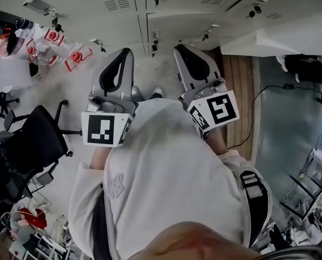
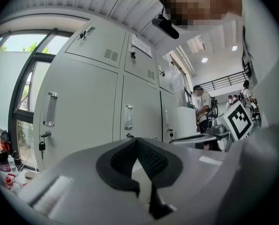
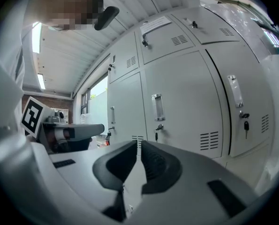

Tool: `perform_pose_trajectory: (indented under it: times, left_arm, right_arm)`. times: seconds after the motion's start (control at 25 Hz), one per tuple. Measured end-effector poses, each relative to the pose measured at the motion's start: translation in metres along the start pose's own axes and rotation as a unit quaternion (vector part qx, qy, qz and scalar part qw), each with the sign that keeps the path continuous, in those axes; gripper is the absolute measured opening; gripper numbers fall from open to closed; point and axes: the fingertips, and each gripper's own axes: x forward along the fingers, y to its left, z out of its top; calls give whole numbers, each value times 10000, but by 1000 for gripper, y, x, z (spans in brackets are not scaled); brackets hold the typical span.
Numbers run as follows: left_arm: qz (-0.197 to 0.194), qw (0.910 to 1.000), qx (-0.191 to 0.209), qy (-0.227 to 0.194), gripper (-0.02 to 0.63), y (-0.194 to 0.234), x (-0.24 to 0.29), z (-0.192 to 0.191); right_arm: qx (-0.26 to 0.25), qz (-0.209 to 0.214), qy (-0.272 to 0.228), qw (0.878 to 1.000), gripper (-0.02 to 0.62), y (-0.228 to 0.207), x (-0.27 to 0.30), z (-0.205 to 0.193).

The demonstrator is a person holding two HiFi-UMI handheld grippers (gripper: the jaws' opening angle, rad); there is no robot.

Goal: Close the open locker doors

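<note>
The grey locker bank (image 2: 83, 102) fills the space ahead of you, and every door facing either gripper camera sits flush. The one leaf that seems to stand out from the row is the pale panel (image 1: 290, 39) at the head view's upper right. It is cut off by the frame edge, so you cannot see its hinge or handle. Your white shirt (image 1: 166, 172) hides most of the floor below, and it carries a small stitched emblem (image 1: 116, 186) that looks like interlocked letters, too faint to read for sure. A black office chair (image 1: 33, 140) stands to your left. Your left gripper (image 2: 138, 144) points at the lockers with its black pads meeting at the tips and nothing between them. Your right gripper (image 3: 139, 146) is likewise closed to a hairline slit and empty. Each gripper carries a marker cube, left (image 1: 105, 129) and right (image 1: 220, 110), printed with black-and-white square patterns rather than words. A white label (image 3: 155, 25) is stuck along the top of one upper door, but its print is too small to read. A key (image 2: 41, 146) with a dark fob hangs from the lock under a door handle in the left gripper view. The red-and-white clutter (image 1: 77, 56) by the locker foot is too small to identify.
</note>
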Motion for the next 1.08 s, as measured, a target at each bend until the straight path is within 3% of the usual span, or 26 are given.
perform_pose_trajectory:
  times: [1.08]
  left_arm:
    - [-196,9998,55,-66,2,-14,24,8]
  right_arm:
    - [-124,-113,9,9999,29,-22,-1,6]
